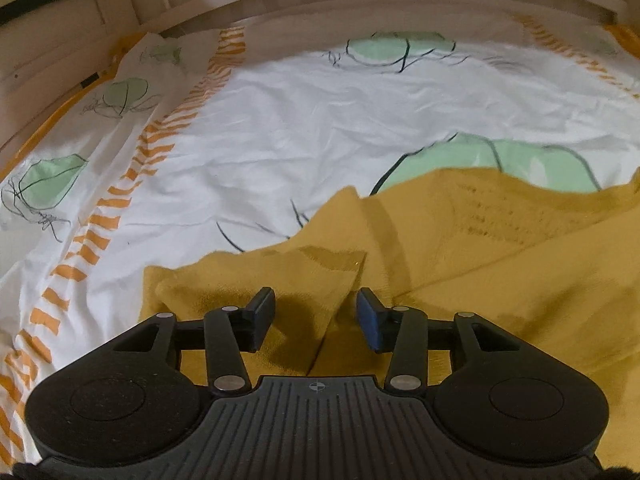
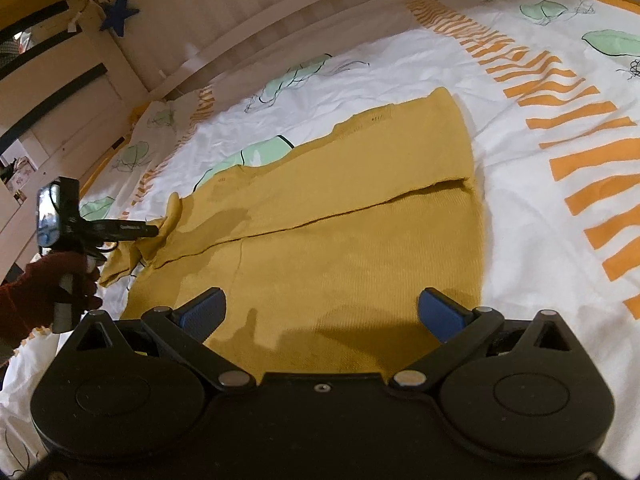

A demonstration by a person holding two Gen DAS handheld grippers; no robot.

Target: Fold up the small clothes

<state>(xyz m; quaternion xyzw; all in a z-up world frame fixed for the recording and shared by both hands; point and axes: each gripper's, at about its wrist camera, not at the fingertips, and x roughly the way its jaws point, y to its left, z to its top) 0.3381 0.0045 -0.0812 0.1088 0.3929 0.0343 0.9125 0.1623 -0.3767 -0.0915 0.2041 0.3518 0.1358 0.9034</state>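
We have the mustard-yellow knitted garment (image 2: 340, 208) spread flat on the white bedsheet with orange stripes and green leaf prints (image 2: 540, 92), and the next fold, as we judge it, turns on one thing: the garment's long axis runs from our left gripper (image 1: 316, 316) across to the far right, so the left end is ours to lift

Directly ahead of the left gripper, between and just beyond its blue-padded fingers (image 1: 370, 320), lies a rumpled flap of the yellow cloth; the jaws stand apart with fabric under them, nothing pinched. In the right wrist view that same gripper (image 2: 154, 230) seems to reach the bunched sleeve end, though we cannot tell whether it touches

Our right gripper (image 2: 320, 314) hovers low over the near hem, jaws spread wide, empty, the cloth's body stretching forward and away from it. The left is nearer the loose end; the right is placed to anchor the hem
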